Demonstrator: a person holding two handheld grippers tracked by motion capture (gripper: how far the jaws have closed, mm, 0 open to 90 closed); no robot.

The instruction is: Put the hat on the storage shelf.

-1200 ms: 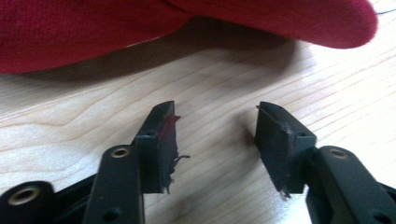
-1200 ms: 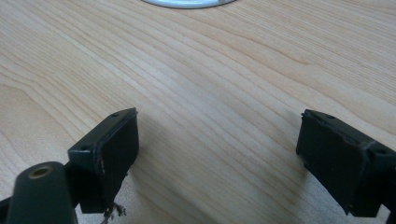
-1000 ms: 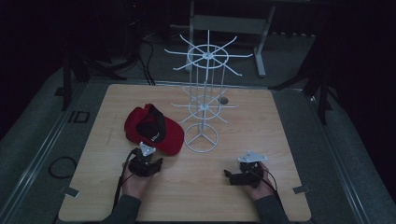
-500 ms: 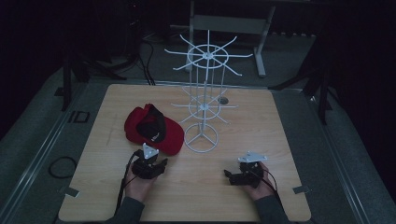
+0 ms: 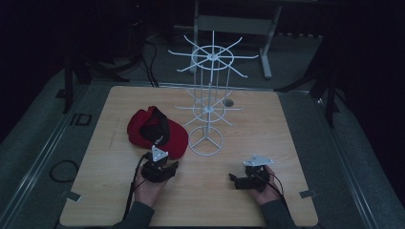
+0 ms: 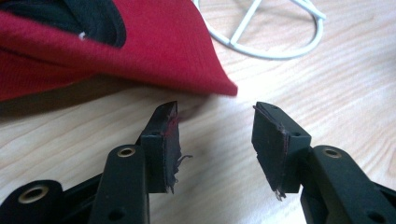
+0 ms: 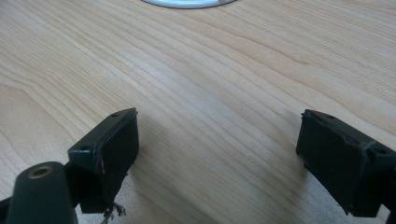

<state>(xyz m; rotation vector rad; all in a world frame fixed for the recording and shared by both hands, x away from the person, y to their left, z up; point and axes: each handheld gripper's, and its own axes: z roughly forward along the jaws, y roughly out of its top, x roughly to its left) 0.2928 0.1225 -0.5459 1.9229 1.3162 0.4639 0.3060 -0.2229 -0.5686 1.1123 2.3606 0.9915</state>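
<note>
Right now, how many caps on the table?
1. The red cap lies on the table, left of the white wire rack and just ahead of the left gripper. No other cap is visible.

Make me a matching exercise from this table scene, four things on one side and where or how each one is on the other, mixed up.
Things:
1. red cap
2. white wire rack
3. left gripper
4. right gripper

States:
A. stands upright at the table's middle
B. open, just short of the cap's brim
C. lies on the table left of the rack
D. open over bare wood near the front right

Pairs: 1-C, 2-A, 3-B, 4-D
</note>
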